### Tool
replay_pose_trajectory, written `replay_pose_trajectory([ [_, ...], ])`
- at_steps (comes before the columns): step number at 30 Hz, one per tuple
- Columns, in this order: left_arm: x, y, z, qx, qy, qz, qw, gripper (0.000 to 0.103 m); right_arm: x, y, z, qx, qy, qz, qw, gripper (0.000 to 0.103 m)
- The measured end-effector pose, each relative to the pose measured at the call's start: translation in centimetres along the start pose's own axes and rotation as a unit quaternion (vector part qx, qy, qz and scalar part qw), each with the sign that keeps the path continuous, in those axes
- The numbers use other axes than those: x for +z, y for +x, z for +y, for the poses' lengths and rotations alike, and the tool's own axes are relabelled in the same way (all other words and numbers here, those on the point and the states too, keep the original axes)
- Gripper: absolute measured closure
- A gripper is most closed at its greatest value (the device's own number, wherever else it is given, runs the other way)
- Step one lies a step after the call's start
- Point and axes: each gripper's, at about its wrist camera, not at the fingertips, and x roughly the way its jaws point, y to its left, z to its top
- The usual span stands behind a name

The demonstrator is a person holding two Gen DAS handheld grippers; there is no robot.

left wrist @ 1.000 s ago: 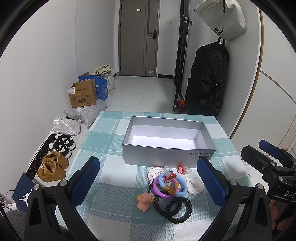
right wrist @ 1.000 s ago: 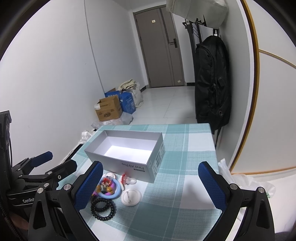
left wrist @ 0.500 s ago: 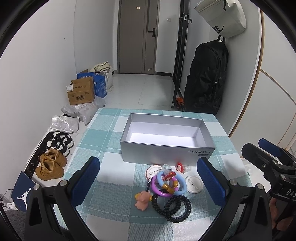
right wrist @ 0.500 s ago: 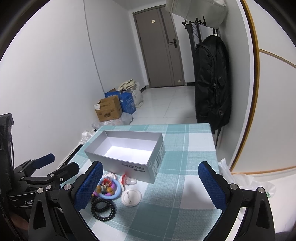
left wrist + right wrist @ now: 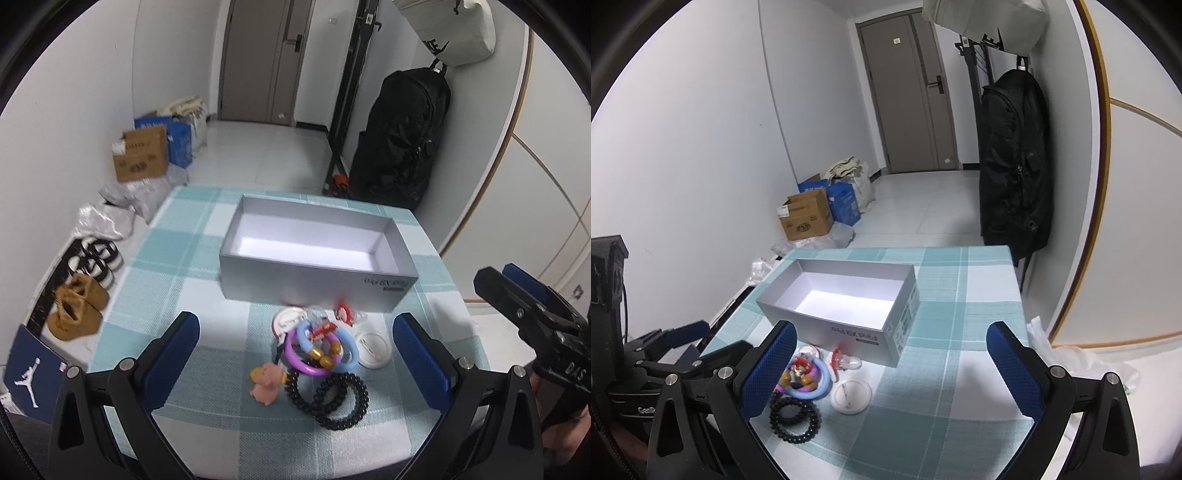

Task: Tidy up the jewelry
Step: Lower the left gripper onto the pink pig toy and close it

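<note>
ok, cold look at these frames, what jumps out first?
The open grey box in the middle of the checked tablecloth, with nothing visible inside. Just in front of it sits a small heap: blue and purple rings, black coil hair ties, a pink pig toy and a white round lid. Both grippers, left and right, have their jaws wide open, holding nothing.

box [image 5: 314,291] on table [image 5: 177,266] | jewelry pile [image 5: 321,350] before box — hair ties [image 5: 332,395] nearest
</note>
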Motion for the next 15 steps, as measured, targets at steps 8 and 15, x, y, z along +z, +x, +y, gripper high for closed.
replay_pose_trajectory([
  [8, -1.0, 2.0, 2.0, -0.043, -0.017, 0.061, 0.9970, 0.010, 0.2, 1.3, -0.1, 0.001, 0.000, 0.020, 1.000, 0.000],
  [15, -1.7, 3.4, 3.1, -0.062, -0.037, 0.109, 0.9914, 0.017, -0.1, 3.5, -0.2, 0.014, 0.006, 0.075, 0.997, 0.000],
])
